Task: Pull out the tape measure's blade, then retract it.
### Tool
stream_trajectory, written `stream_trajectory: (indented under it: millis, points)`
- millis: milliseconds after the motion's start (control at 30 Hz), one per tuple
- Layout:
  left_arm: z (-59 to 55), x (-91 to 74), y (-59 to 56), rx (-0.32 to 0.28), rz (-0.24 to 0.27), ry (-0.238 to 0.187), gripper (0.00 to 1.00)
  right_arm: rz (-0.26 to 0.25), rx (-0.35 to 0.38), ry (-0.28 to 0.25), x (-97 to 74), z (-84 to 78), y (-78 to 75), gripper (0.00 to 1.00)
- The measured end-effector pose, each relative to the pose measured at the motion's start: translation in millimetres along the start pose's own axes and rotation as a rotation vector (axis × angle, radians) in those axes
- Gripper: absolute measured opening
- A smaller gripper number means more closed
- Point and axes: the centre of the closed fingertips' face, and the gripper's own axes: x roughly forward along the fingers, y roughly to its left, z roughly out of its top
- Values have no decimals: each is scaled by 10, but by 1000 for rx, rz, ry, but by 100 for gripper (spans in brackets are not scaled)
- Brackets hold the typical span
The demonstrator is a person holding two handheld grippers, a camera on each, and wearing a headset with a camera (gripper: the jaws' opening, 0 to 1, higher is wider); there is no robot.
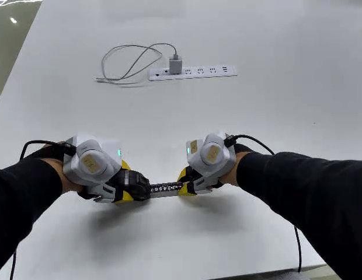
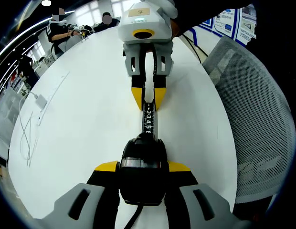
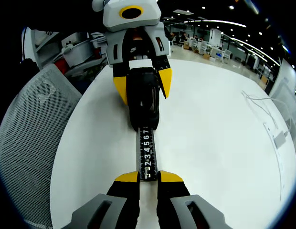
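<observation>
A black tape measure case (image 1: 137, 185) sits between the yellow-tipped jaws of my left gripper (image 1: 127, 188), which is shut on it just above the white table (image 1: 187, 116). The same case (image 2: 142, 168) fills the bottom of the left gripper view, and it appears as the case (image 3: 143, 98) straight ahead in the right gripper view. A short length of black blade (image 1: 165, 188) with white numerals runs from the case to my right gripper (image 1: 184, 188). That gripper (image 3: 148, 177) is shut on the blade's end (image 3: 146, 169). The blade (image 2: 148, 120) reaches the right gripper (image 2: 148, 101).
A white power strip (image 1: 192, 72) with a plugged-in charger (image 1: 176, 64) and a looped grey cable (image 1: 129, 63) lies at the far side of the table. A mesh office chair (image 2: 255, 119) stands beside the table. People sit in the far background.
</observation>
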Motion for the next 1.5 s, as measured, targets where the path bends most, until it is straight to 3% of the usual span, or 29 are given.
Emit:
stream_trajectory:
  millis: [200, 1500]
  points:
    - [-2, -1, 1, -1, 0, 0, 31, 0, 25, 1, -23, -17, -2, 9]
    - [11, 0, -3, -7, 7, 5, 31, -7, 15, 18, -208, -243, -3, 9]
